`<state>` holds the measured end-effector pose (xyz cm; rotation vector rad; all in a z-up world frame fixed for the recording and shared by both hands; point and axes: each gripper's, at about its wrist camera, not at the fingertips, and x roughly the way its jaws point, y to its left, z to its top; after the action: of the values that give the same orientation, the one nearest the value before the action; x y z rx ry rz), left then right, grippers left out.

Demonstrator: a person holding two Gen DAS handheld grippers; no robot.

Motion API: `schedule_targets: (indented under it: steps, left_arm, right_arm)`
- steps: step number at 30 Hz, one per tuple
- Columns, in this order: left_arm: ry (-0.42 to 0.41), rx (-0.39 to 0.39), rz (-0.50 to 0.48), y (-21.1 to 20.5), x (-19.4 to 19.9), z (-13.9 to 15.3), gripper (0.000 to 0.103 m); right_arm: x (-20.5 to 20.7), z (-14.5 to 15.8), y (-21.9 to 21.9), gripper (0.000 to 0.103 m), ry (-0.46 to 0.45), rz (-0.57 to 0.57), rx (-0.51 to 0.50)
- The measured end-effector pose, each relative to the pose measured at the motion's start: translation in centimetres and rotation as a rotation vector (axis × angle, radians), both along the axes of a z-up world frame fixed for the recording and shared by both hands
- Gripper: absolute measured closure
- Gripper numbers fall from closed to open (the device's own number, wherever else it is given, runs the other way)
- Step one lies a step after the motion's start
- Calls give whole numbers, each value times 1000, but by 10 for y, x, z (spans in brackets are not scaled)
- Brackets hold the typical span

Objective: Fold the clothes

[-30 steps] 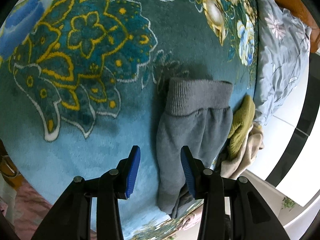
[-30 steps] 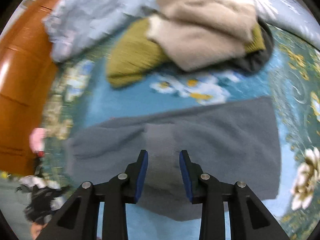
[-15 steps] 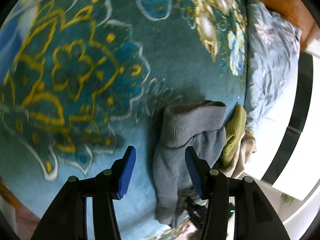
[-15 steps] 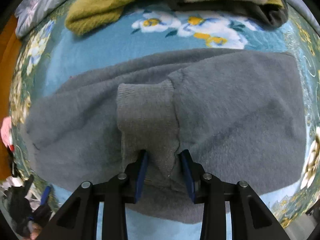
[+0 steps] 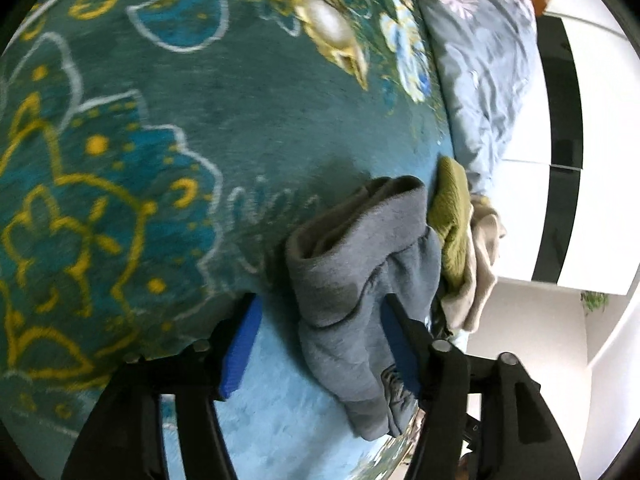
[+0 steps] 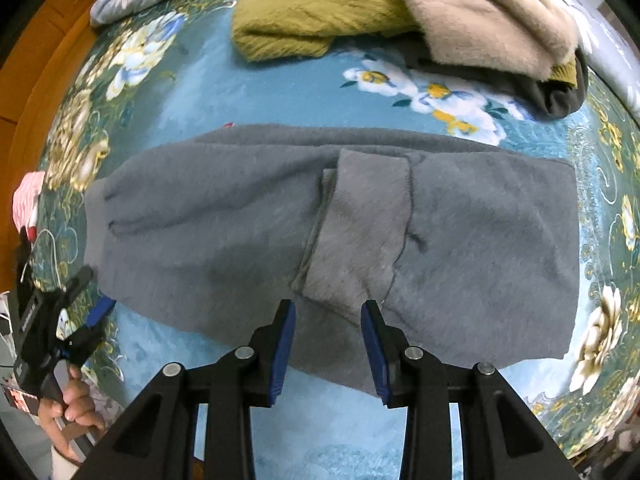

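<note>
Grey fleece pants (image 6: 240, 216) lie flat across the teal floral blanket (image 6: 248, 88), ribbed cuff (image 6: 360, 232) folded back over the middle. Right gripper (image 6: 328, 344) points down at the cuff's near edge, blue pads parted, not pinching it; left gripper (image 5: 316, 344) jaws opening, pants end between them, not pressed. Olive sweater (image 6: 312, 16) and beige fleece garment (image 6: 480, 12) are piled beyond.

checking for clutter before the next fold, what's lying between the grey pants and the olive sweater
Nothing: in the right wrist view only bare blue flowered blanket separates the grey pants from the olive sweater.
</note>
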<state>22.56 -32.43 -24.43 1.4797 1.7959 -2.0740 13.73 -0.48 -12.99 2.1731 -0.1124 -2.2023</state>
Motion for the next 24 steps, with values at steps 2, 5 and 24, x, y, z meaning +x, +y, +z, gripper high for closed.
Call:
schedule_targets:
  steps: [2, 5, 24]
  left_arm:
    - [8, -12, -25, 6, -10, 0, 36]
    - [29, 2, -33, 4, -18, 1, 36]
    - [-89, -99, 86, 17, -1, 49, 84]
  right_arm:
    - [3, 0, 0, 64, -6, 11, 4]
    - [7, 0, -2, 64, -2, 15, 5]
    - [9, 30, 45, 64, 50, -130, -152]
